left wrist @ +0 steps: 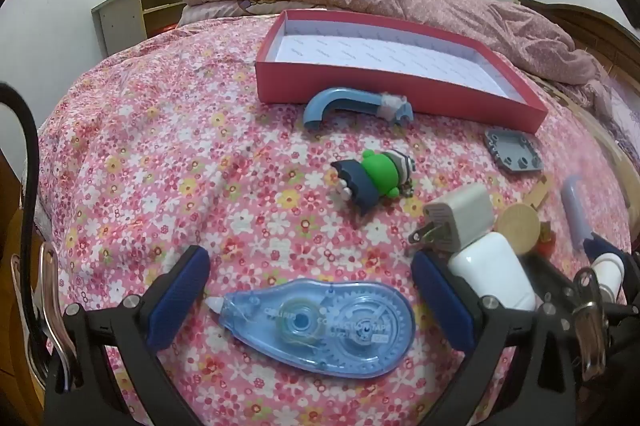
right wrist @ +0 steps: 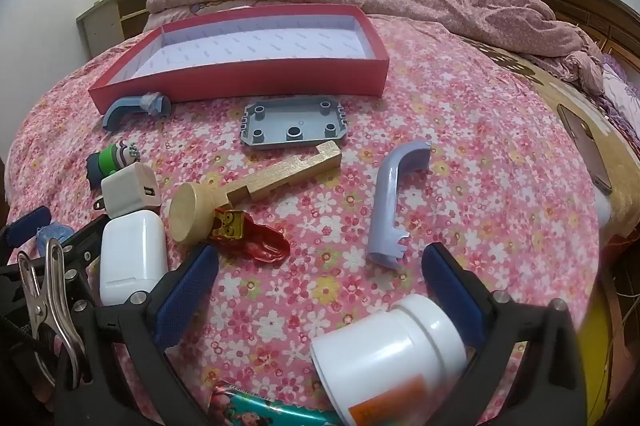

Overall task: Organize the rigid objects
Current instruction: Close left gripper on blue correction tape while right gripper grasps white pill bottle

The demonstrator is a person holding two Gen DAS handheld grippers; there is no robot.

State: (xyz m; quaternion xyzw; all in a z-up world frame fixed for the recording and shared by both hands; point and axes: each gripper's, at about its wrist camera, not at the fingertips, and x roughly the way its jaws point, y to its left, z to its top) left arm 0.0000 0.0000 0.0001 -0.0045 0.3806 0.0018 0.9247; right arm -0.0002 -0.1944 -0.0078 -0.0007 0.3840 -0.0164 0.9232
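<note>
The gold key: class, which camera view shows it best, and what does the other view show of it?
The right wrist view: the whole gold key lies in plain sight, round head to notched end. The left wrist view shows only its round head and a bit of the shaft behind the white charger.

My left gripper and right gripper look alike: black angular arms, silver round-head screws at the joints, and ribbed dark-blue finger pads. A steel spring clip hangs alongside, and a black cable curves past.
</note>
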